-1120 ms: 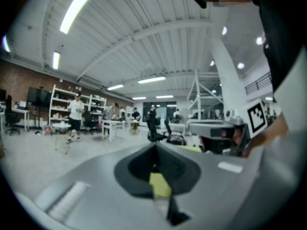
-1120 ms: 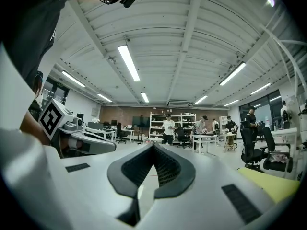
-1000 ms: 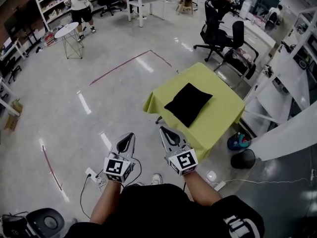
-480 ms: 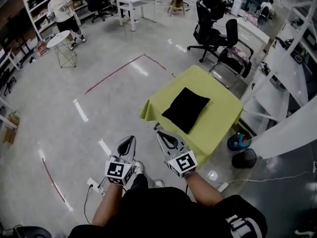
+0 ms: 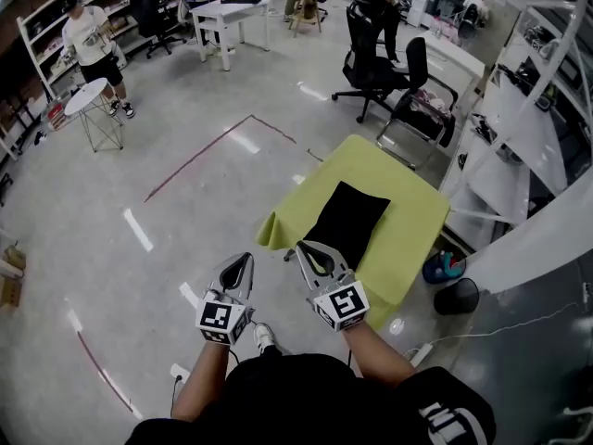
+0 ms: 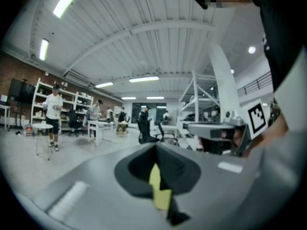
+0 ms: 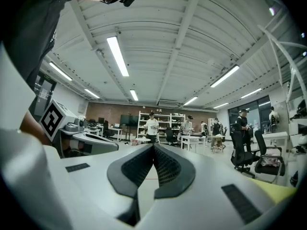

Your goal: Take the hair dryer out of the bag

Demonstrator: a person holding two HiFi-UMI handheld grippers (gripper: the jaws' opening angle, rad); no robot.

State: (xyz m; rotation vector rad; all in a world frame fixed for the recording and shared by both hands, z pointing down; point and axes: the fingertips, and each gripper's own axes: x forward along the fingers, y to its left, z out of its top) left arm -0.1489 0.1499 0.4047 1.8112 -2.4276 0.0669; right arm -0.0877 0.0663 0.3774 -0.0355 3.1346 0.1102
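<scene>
While the left gripper [image 5: 243, 263] and right gripper [image 5: 311, 250] hung closed and empty near the surface [image 5: 415, 213], the black bag [image 5: 347, 222] lay centred there, hair dryer unseen; opening both before reaching it seemed wise.

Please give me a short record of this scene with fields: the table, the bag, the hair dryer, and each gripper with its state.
table: table under a yellow-green cloth
bag: black bag lying on the cloth, near its middle
hair dryer: not visible
left gripper: shut, empty, over the floor, short of the table
right gripper: shut, empty, apart from the bag
behind the table: office chairs
</scene>
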